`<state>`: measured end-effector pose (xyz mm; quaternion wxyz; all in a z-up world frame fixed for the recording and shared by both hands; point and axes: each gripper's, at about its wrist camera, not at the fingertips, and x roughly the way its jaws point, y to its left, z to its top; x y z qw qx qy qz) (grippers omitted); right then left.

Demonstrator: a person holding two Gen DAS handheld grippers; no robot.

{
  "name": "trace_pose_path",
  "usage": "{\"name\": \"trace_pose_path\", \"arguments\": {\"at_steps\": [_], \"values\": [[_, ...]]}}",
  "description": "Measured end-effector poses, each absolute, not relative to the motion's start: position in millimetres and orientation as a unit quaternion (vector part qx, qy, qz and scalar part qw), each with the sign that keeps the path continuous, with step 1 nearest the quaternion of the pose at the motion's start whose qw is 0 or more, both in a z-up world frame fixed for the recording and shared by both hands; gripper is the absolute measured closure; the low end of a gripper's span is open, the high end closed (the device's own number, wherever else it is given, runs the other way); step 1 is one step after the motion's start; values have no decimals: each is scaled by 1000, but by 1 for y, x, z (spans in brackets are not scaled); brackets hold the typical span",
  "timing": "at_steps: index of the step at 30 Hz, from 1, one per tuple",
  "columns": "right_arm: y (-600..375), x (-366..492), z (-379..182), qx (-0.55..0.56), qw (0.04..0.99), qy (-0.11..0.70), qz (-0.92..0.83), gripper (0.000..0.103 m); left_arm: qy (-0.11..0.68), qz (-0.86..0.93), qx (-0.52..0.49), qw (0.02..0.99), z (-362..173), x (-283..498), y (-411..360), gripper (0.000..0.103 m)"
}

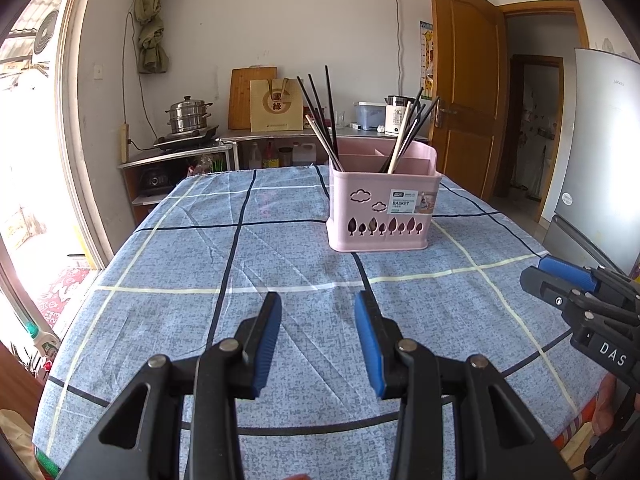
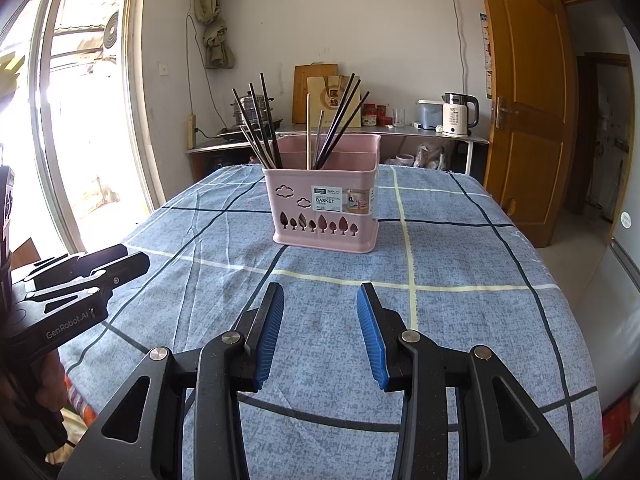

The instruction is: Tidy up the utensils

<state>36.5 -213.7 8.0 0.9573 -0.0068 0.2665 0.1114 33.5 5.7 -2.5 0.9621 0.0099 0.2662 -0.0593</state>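
Note:
A pink utensil basket stands upright near the middle of the table, with tree and cloud cut-outs and a label on its front. Several black chopsticks lean out of its left compartment. More black and pale chopsticks lean in another compartment. My left gripper hovers open over the cloth, well short of the basket, nothing between its blue pads. My right gripper is likewise open and empty; it also shows at the right edge of the left wrist view.
The table wears a blue checked cloth. Behind it a steel counter carries a steamer pot, a cutting board, a paper bag and a kettle. A wooden door and a fridge stand at the right, a bright doorway at the left.

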Motion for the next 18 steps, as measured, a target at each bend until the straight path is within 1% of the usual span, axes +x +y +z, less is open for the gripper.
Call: {"name": "trace_pose_path", "arguments": {"at_steps": [12, 13, 15, 18], "values": [[-213, 40, 6, -11, 956, 271, 113, 64, 278, -68, 12, 958, -7, 37, 3, 63], [-213, 39, 6, -11, 956, 271, 113, 64, 279, -68, 12, 958, -8, 37, 3, 63], [-212, 40, 6, -11, 956, 271, 112, 64, 280, -65, 13, 958, -8, 37, 2, 57], [-212, 39, 6, -12, 956, 272, 113, 64, 276, -64, 11, 959, -8, 37, 3, 55]]}}
